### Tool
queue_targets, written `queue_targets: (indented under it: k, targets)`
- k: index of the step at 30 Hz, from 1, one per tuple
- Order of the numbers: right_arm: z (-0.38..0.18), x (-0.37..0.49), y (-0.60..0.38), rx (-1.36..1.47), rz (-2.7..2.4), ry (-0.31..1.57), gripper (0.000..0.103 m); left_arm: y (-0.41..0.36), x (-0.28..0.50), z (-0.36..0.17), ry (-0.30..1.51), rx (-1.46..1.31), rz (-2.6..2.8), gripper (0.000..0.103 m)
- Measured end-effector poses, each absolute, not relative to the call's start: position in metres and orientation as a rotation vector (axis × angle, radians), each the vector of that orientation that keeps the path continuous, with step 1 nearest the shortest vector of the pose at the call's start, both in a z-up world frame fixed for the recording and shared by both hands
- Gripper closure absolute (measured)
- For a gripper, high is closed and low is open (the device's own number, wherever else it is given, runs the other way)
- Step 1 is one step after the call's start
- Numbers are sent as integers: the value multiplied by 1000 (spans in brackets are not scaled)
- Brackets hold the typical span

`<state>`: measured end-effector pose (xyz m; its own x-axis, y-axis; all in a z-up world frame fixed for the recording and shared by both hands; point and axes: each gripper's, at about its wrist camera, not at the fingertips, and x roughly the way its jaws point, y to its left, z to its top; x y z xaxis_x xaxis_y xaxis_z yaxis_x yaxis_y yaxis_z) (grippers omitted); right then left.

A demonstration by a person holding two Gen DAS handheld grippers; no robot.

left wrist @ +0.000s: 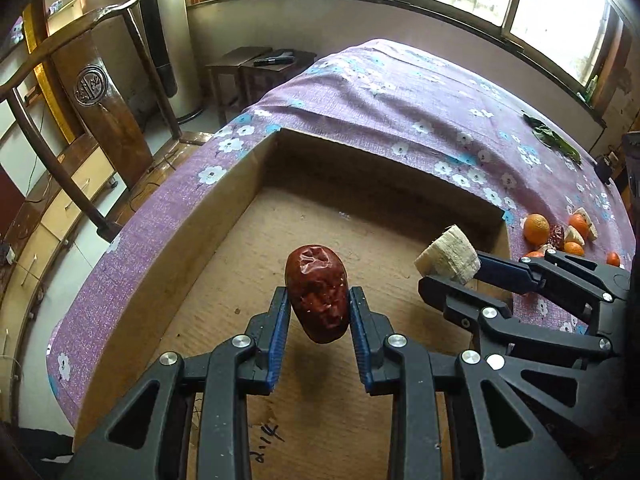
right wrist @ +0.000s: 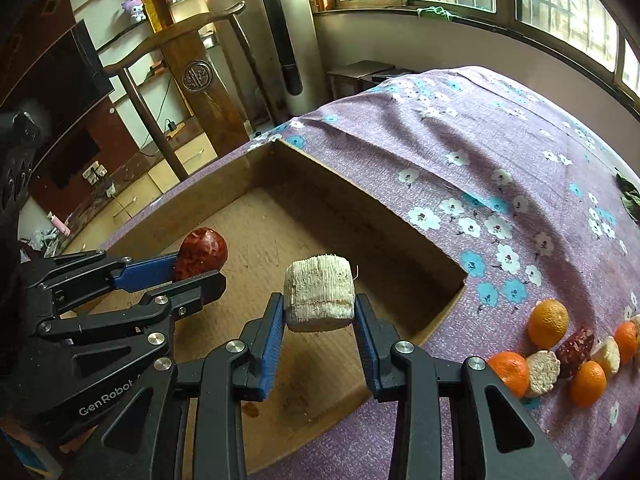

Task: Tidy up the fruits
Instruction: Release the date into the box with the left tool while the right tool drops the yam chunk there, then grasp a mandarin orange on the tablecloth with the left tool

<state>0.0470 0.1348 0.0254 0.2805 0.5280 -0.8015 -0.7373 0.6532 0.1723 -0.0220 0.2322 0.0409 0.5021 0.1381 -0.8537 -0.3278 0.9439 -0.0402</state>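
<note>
Left gripper (left wrist: pixel 320 300): jaws clamped on a red date (left wrist: pixel 317 293), which is held above the floor of the cardboard box (left wrist: pixel 172 240), toward its near half.

Right gripper (right wrist: pixel 320 300): jaws clamped on a pale fibrous chunk (right wrist: pixel 319 293), possibly sugarcane; it is carried over the cardboard box, to the right of the date.

Cardboard box: shallow, open-topped, set on the purple floral cloth (left wrist: pixel 400 92) of the desk. Nothing is seen lying inside it apart from small stains and scribbles.

Remaining fruit: oranges (right wrist: pixel 548 323), further pale chunks (right wrist: pixel 542 372) and another red date (right wrist: pixel 576 346) are clustered on the cloth just beyond the box's right wall.

Green leaves (left wrist: pixel 554 140): lie on the cloth, well beyond the box.

Handling note, as judgement: placement into the box appears to be the step in hand. Each piece is best lowered close to the box floor before release, so that the rounded date is not sent rolling. Like pieces would be better grouped in separate zones, with the two grippers kept apart to avoid collision.
</note>
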Motion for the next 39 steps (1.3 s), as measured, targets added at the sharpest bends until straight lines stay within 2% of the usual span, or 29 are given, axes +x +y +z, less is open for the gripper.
queue_targets:
  k: [4, 7, 9, 11, 16, 21, 23, 32, 39]
  targets:
    - [18, 46, 141, -279, 851, 954, 65, 238, -22, 37, 1025, -233, 301, 72]
    - [25, 43, 132, -266, 843, 946, 63, 241, -27, 41, 1005, -235, 321, 52]
    - [34, 40, 118, -232, 831, 931, 59, 239, -32, 46, 977, -235, 322, 33]
    - [45, 35, 100, -191, 823, 910, 57, 233, -37, 53, 944, -219, 325, 30]
    - [63, 20, 53, -136, 767, 861, 45, 206, -46, 70, 903, -184, 281, 29]
    - [69, 7, 8, -101, 688, 842, 43, 169, -54, 83, 868, -148, 210, 26]
    - [69, 3, -8, -96, 652, 848, 38, 154, -56, 87, 859, -139, 177, 26]
    - [53, 0, -76, -17, 538, 888, 38, 85, -55, 68, 926, -126, -26, 26]
    - [47, 3, -81, -16, 539, 902, 38, 90, -45, 43, 976, -131, -8, 26]
